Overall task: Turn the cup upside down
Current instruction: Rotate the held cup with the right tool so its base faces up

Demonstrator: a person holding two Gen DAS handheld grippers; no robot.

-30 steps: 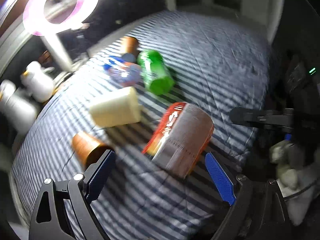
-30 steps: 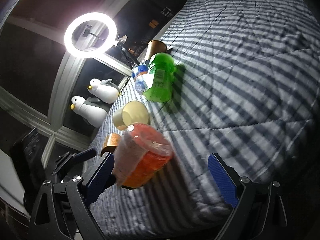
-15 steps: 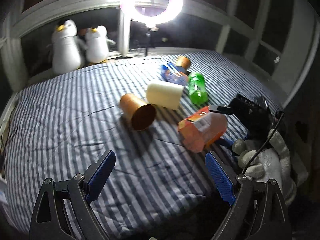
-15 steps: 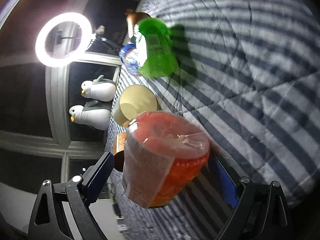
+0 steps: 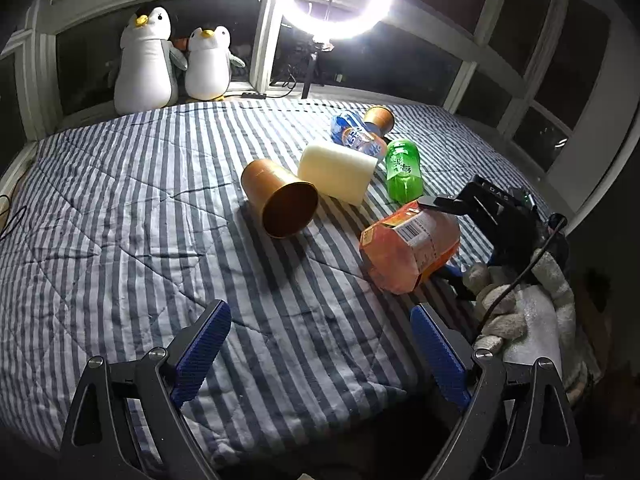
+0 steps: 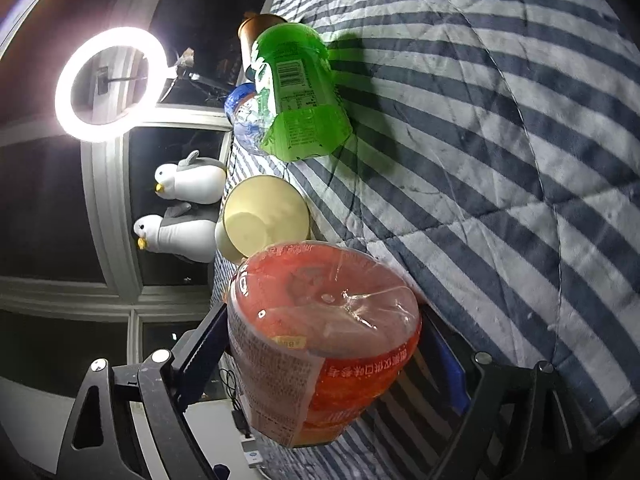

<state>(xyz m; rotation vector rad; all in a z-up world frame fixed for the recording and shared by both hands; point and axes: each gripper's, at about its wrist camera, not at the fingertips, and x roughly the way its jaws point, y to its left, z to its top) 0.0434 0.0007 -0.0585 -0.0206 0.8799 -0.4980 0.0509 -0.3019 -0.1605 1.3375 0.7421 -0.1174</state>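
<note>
One orange shrink-wrapped noodle cup [image 6: 320, 344], clamped in right gripper [image 6: 324, 364], jaws just closed. Left gripper [image 5: 320, 348]: parted, empty. Advised: keep grip firm, roll wrist slowly above striped quilt [image 5: 120, 220].

Right hand-held gripper [image 6: 324, 364]: from its own camera I can't see its blue pads [image 6: 448, 364]; the orange noodle cup [image 6: 320, 340] covers most of them.
Far copper cup [image 5: 379, 117]: half hidden behind the blue bottle [image 5: 356, 136].
Cup print: too small to read.
Bed [image 5: 120, 220]: lower edge cut off.

Glossy plastic-wrapped cup [image 6: 324, 344], cloth bedspread [image 5: 120, 240]
</note>
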